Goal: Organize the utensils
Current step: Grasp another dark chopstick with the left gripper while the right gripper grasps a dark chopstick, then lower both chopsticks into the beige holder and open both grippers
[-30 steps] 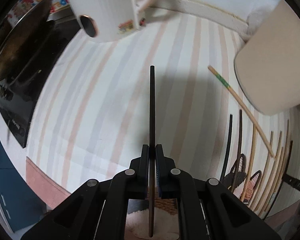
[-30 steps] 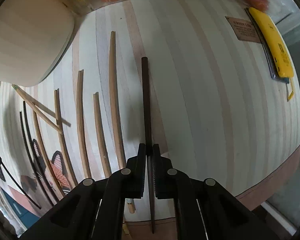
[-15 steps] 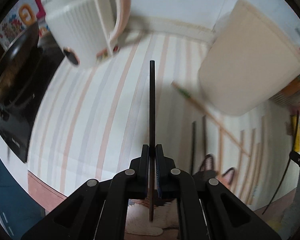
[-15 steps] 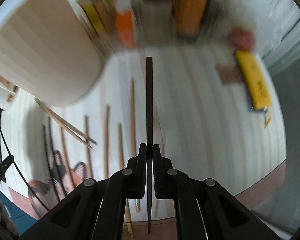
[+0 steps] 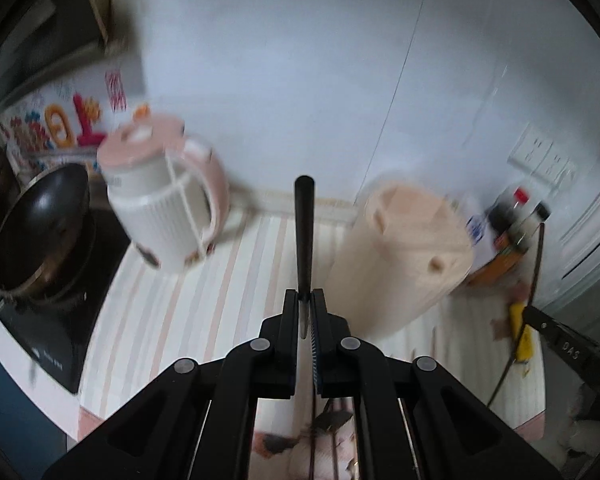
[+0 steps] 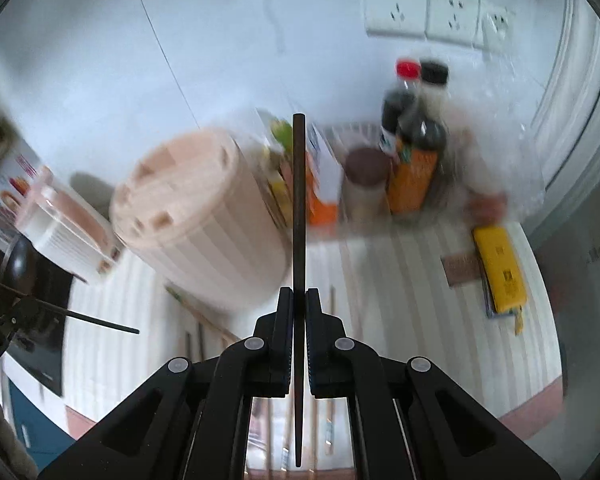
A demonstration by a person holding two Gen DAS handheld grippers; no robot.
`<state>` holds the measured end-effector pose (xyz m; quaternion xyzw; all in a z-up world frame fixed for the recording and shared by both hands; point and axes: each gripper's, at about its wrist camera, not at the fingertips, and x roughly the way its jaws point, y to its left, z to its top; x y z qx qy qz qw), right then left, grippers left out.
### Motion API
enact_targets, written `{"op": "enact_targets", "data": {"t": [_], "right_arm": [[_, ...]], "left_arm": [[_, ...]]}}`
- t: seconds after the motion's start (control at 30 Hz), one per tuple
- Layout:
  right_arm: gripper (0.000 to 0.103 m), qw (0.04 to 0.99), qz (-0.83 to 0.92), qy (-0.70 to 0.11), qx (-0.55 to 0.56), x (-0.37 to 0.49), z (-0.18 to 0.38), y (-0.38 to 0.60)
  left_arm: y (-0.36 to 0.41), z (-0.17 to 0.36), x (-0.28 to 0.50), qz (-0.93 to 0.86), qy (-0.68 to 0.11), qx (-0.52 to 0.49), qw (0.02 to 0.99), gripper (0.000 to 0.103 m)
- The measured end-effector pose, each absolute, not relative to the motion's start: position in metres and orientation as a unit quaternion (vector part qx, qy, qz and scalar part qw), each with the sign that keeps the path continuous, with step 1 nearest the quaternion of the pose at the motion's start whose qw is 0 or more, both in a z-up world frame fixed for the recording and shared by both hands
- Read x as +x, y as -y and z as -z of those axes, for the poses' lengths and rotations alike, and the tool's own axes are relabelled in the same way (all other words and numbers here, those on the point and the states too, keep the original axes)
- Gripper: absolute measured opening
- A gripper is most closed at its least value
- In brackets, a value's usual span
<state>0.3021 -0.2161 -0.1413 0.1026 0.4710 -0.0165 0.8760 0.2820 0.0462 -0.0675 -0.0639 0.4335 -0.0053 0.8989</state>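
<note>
Roughly, going left to right: the left gripper [image 5: 305,300] was clamped on a black chopstick [image 5: 303,220], whose long axis ran straight ahead along the fingers, blunt end forward and raised over the striped mat [image 5: 188,312]. Ahead and to its left stood a pink-and-white kettle [image 5: 164,200]; ahead and to its right stood the beige holder [image 5: 404,256], its slotted top tilted toward the camera. The right gripper [image 6: 299,300] was likewise clamped on a dark brown chopstick [image 6: 299,208], axis again straight along the fingers. From this claw the beige holder [image 6: 200,216] lay ahead and to the left, close beside the stick's line; bottles [image 6: 416,136] stood ahead to the right. Loose wooden chopsticks [image 6: 199,334] remained on the mat below, near the holder's base. Judgement: both sticks pointed past the holder, not into a slot; each needs tipping tip-down. Which hand was nearer could not be told.
</note>
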Motion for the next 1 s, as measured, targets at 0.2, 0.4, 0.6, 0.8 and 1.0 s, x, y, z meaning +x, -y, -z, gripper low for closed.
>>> {"op": "enact_targets", "data": {"t": [0.2,0.4,0.6,0.8,1.0], "right_arm": [[0.006,0.899,-0.013,-0.422,0.115,0.326,0.078,0.203],[0.006,0.916,-0.032,-0.376,0.135,0.365,0.033,0.201],[0.006,0.928,-0.033,-0.339,0.15,0.416,0.02,0.197],[0.006,0.943,-0.032,-0.296,0.151,0.451,0.019,0.19],[0.006,0.946,-0.041,-0.288,0.141,0.481,0.043,0.18]], "left_arm": [[-0.04,0.015,0.299,0.02,-0.392,-0.066,0.917,0.003],[-0.024,-0.025,0.321,0.037,-0.367,-0.06,0.927,0.003],[0.002,-0.034,0.355,0.065,-0.38,-0.056,0.921,0.003],[0.021,-0.011,0.391,0.074,-0.416,-0.059,0.904,0.003],[0.028,0.027,0.417,0.079,-0.468,-0.072,0.877,0.003]]}}
